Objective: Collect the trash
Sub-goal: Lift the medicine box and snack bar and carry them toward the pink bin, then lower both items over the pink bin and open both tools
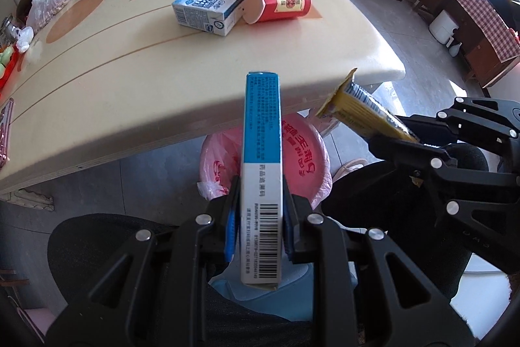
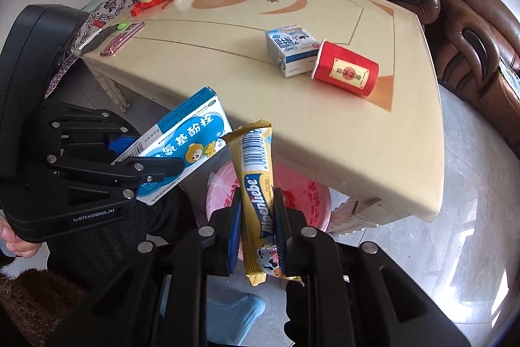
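Left gripper (image 1: 261, 226) is clamping a flat blue-and-white cardboard medicine box (image 1: 262, 171) edge-on, jaws closed onto its two broad faces near the barcode end, so the box is projecting forward toward 12 o'clock. Right gripper (image 2: 258, 228) is pinching a yellow foil candy-stick wrapper (image 2: 256, 184) by its lower third, jaws nearly together, the crimped top leaning toward 12 o'clock. Both items are hanging off the near edge of the cream-coloured table (image 1: 162, 80), over a round bin lined with a pink plastic bag (image 1: 302, 158); judgement: they are being held there for release into it. In the right wrist view the bin (image 2: 305, 200) is sitting at 12 o'clock behind the wrapper; its contents are hidden, cannot tell how full it is. Still lying on the table toward 12 o'clock: a small blue-and-white milk carton (image 1: 208, 8), touching a red paper cup (image 1: 281, 2) tipped on its side, mouth against the carton; cup interior not visible.
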Tool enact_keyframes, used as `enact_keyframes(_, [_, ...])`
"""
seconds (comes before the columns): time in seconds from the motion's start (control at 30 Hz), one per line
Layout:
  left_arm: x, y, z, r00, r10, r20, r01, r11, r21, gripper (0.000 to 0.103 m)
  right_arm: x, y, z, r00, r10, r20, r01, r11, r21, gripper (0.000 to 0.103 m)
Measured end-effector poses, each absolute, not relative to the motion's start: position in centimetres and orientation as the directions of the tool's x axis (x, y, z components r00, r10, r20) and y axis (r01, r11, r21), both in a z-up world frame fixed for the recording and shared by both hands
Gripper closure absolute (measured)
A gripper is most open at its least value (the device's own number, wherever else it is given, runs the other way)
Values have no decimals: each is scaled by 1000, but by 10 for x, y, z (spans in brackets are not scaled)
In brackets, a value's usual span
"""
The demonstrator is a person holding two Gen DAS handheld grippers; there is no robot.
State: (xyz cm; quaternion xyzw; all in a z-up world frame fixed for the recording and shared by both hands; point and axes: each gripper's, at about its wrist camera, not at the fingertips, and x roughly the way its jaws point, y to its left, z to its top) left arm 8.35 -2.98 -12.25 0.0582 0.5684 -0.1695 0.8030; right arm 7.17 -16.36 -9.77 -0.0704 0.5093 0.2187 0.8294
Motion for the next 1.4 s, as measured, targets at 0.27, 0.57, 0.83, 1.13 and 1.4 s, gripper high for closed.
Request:
enact_keyframes(0.27, [69,-35,-157,225,-257,-940,347,922,-169,80,61,-165,-137,349,272,-897,-395,910,122,85])
enact_keyframes(0.57, [73,-29,-211,117,-293,-949,276,928,-252,81,68,-166,-186,322,265,-909,-321,934,159,85])
enact_keyframes(0.83, [93,-23,-247,61,-306,-950,204,935,-288,81,85,-172,-226,317,241,-917,-240,956,168,85])
enact_keyframes(1.13, [107,-18,-283,7,-327,-945,101,940,-325,81,102,-182,-273,272,254,-928,-145,964,222,85])
enact_keyframes(1.4, [120,-20,-310,-49,-347,-937,28,937,-348,81,115,-181,-300,229,255,-939,-128,964,231,85])
